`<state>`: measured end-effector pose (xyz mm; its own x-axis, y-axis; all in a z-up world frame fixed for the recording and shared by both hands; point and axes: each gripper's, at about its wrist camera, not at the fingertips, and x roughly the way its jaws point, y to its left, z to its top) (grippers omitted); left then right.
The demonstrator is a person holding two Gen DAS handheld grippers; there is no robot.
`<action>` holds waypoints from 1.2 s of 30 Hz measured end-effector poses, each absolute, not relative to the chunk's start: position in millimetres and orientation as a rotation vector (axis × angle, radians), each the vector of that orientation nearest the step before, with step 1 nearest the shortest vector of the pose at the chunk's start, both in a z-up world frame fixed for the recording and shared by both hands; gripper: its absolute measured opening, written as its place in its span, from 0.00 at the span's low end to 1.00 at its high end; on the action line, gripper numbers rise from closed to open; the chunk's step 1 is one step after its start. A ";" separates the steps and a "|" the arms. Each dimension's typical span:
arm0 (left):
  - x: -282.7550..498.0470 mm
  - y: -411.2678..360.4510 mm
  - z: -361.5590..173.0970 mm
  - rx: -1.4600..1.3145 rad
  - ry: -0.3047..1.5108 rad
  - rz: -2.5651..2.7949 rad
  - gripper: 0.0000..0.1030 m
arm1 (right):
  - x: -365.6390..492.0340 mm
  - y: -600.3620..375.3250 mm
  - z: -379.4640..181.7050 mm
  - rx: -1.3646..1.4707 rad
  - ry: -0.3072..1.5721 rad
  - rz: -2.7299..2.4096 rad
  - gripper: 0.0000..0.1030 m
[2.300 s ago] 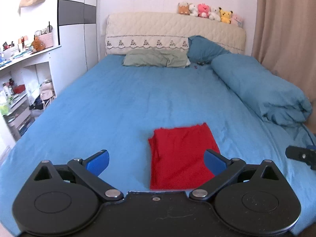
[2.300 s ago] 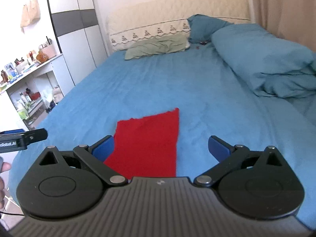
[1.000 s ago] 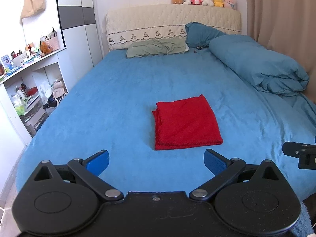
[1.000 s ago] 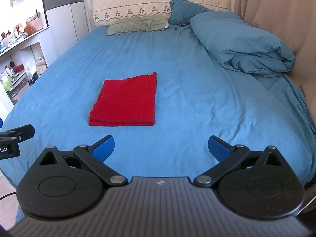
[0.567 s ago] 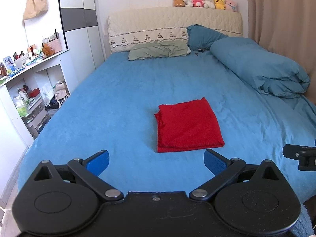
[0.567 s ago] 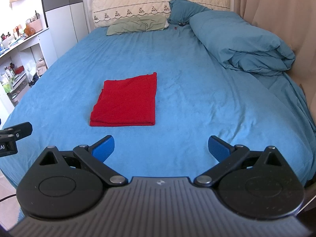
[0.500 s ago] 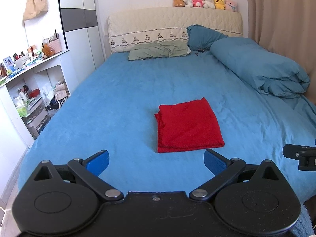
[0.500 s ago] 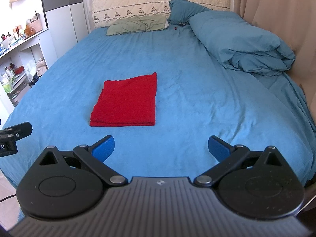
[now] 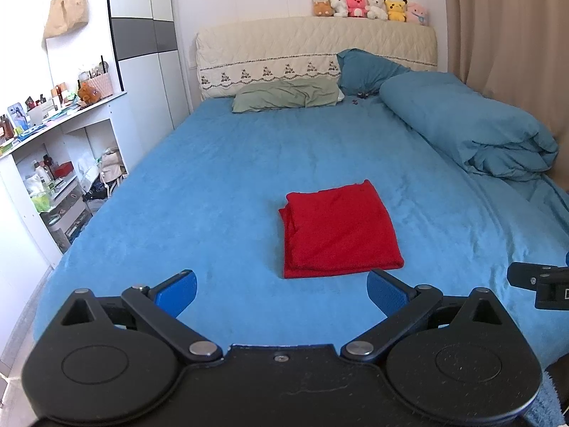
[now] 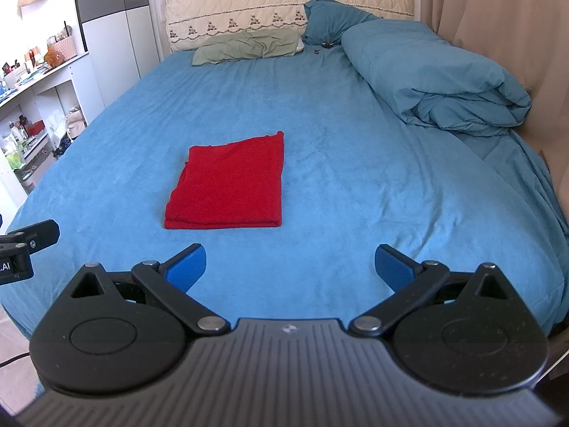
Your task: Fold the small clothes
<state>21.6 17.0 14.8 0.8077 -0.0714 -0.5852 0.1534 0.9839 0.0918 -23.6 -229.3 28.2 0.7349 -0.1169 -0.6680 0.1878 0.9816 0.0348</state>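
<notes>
A red cloth lies folded into a flat rectangle on the blue bed; it also shows in the right wrist view. My left gripper is open and empty, held back from the cloth's near edge. My right gripper is open and empty, nearer than the cloth and to its right. Each gripper's tip shows at the edge of the other's view.
A rolled blue duvet lies along the bed's right side. Pillows lie at the headboard. White shelves with clutter stand left of the bed. A curtain hangs on the right.
Both grippers have drawn back from the cloth since 2.3 s ago, leaving it folded on the bed. In the last half second nothing moves.
</notes>
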 end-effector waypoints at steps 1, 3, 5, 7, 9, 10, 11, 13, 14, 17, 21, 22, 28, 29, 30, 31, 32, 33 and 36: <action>21.7 16.5 14.9 0.136 0.619 -0.119 1.00 | -23.8 -228.6 28.6 0.103 0.726 -0.169 1.00; 21.5 15.8 14.7 0.135 0.618 -0.121 1.00 | -24.4 -225.2 29.2 0.104 0.725 -0.171 1.00; 21.3 16.1 14.5 0.137 0.618 -0.122 1.00 | -24.3 -225.8 29.2 0.103 0.725 -0.170 1.00; 21.5 15.2 14.4 0.137 0.619 -0.122 1.00 | -24.4 -226.5 29.1 0.104 0.726 -0.170 1.00; 21.5 15.3 14.4 0.137 0.620 -0.122 1.00 | -24.2 -227.2 29.2 0.102 0.726 -0.169 1.00; 21.5 15.4 14.4 0.137 0.619 -0.123 1.00 | -24.2 -226.2 29.4 0.101 0.725 -0.171 1.00; 21.3 15.3 14.6 0.137 0.619 -0.123 1.00 | -24.4 -224.0 29.5 0.101 0.724 -0.173 1.00; 20.7 13.4 14.7 0.139 0.617 -0.123 1.00 | -24.5 -221.9 29.6 0.102 0.723 -0.176 1.00; 20.5 13.0 15.1 0.140 0.616 -0.124 1.00 | -24.5 -222.4 29.6 0.103 0.724 -0.175 1.00; 20.5 12.1 15.3 0.143 0.614 -0.125 1.00 | -24.7 -219.9 29.8 0.104 0.722 -0.177 1.00; 20.0 11.4 15.3 0.145 0.614 -0.126 1.00 | -25.5 -219.4 29.5 0.106 0.722 -0.179 1.00; 20.0 11.5 15.1 0.146 0.613 -0.125 1.00 | -25.5 -219.5 29.4 0.106 0.721 -0.179 1.00; 20.1 9.9 14.8 0.153 0.619 -0.116 1.00 | -26.0 -216.5 29.5 0.107 0.722 -0.181 1.00; 20.7 9.5 15.1 0.154 0.617 -0.114 1.00 | -26.0 -216.5 29.5 0.108 0.721 -0.181 1.00; 20.4 9.2 15.3 0.157 0.614 -0.108 1.00 | -26.4 -215.3 29.7 0.110 0.721 -0.182 1.00; 19.9 9.0 15.6 0.161 0.612 -0.103 1.00 | -26.4 -215.6 29.6 0.109 0.721 -0.181 1.00; 20.0 8.7 15.8 0.163 0.611 -0.098 1.00 | -26.4 -215.4 29.6 0.108 0.721 -0.182 1.00; 20.2 8.6 16.0 0.163 0.612 -0.097 1.00 | -26.4 -215.5 29.6 0.108 0.721 -0.182 1.00; 20.1 10.0 15.4 0.150 0.614 -0.107 1.00 | -26.6 -213.9 30.0 0.109 0.720 -0.182 1.00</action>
<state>20.1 10.0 15.4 0.8123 -0.0558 -0.5806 0.1447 0.9836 0.1079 -26.6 -213.9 30.0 0.7370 -0.1280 -0.6637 0.2031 0.9785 0.0368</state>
